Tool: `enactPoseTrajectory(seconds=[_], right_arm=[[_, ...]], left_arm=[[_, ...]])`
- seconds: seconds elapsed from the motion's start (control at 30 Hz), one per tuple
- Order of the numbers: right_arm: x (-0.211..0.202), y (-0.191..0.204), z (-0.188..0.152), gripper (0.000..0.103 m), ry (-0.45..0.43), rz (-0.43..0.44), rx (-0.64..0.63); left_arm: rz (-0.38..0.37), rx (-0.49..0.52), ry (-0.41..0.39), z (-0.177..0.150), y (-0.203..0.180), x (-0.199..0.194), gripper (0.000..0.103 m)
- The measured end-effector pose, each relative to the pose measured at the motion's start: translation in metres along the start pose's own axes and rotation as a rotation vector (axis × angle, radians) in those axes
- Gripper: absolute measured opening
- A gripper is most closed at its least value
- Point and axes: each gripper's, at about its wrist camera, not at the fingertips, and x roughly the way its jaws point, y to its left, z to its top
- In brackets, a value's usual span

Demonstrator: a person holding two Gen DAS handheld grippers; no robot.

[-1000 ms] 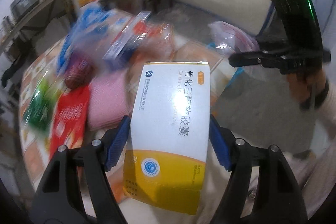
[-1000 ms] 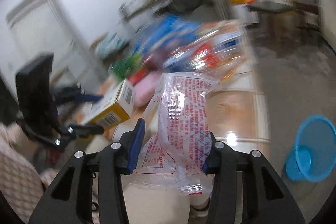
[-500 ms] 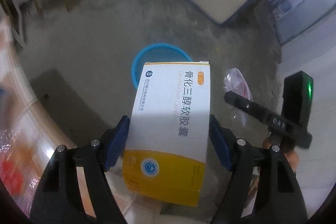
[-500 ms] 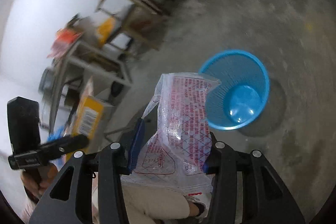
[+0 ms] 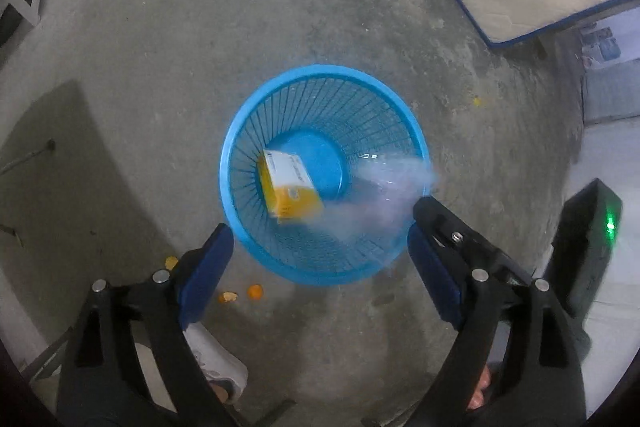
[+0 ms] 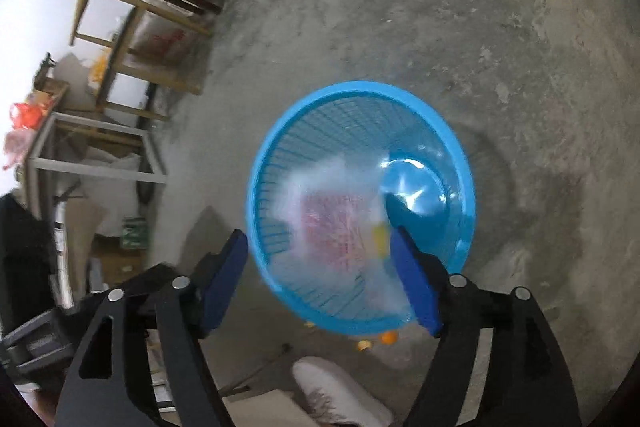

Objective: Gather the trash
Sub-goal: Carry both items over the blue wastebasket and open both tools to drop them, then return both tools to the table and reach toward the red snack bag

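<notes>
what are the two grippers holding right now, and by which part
Nothing. The left gripper and right gripper are both open. The yellow box lies in the blue basket, and the plastic bag is blurred, falling in.

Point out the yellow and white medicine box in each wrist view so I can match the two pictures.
Left wrist view: the yellow and white cardboard medicine box lies inside the blue plastic mesh basket, left of its solid floor.
Right wrist view: only a small yellow sliver shows, probably the box, beside the blurred clear plastic bag with red print.
Shared landmark: the blue basket on the concrete floor.
</notes>
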Motion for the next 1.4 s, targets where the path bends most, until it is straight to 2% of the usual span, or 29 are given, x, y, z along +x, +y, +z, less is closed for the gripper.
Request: enactPoseTrajectory(seconds=[0.17, 0.37, 0.47, 0.53, 0.63, 0.8, 0.87, 0.93, 1.07, 1.2, 1.4], right_arm=[[-0.003, -0.014, 0.001, 0.073, -0.041, -0.028, -0.010], [-0.035, -0.021, -0.013, 0.073, -0.112, -0.025, -0.040], [-0.062, -0.018, -0.032, 0.073, -0.147, -0.010, -0.069], [-0.086, -0.011, -0.049, 0.073, -0.178, -0.010, -0.109], [-0.119, 0.001, -0.074, 0.076, -0.222, -0.008, -0.178], [-0.175, 0.034, -0.128, 0.087, -0.332, -0.074, -0.336], [-0.189, 0.053, -0.147, 0.090, -0.362, -0.117, -0.404], [-0.202, 0.077, -0.167, 0.094, -0.394, -0.156, -0.483], [-0.222, 0.130, -0.201, 0.096, -0.435, -0.167, -0.626], [-0.232, 0.187, -0.238, 0.096, -0.443, -0.082, -0.762], [-0.218, 0.267, -0.289, 0.096, -0.368, 0.055, -0.958]], left_arm=[[-0.025, 0.030, -0.032, -0.012, 0.006, -0.024, 0.085], [-0.055, 0.108, -0.108, -0.043, 0.000, -0.089, 0.085], [-0.023, 0.183, -0.165, -0.066, -0.007, -0.123, 0.085], [0.010, 0.240, -0.244, -0.088, -0.010, -0.155, 0.085], [0.038, 0.309, -0.320, -0.132, -0.010, -0.199, 0.085], [-0.013, 0.320, -0.342, -0.204, 0.009, -0.243, 0.085], [-0.041, 0.304, -0.376, -0.233, 0.024, -0.255, 0.085], [-0.035, 0.264, -0.454, -0.267, 0.045, -0.270, 0.085], [-0.022, 0.171, -0.570, -0.323, 0.086, -0.293, 0.086], [0.016, 0.081, -0.662, -0.376, 0.131, -0.307, 0.090], [0.021, -0.052, -0.746, -0.440, 0.205, -0.324, 0.094]])
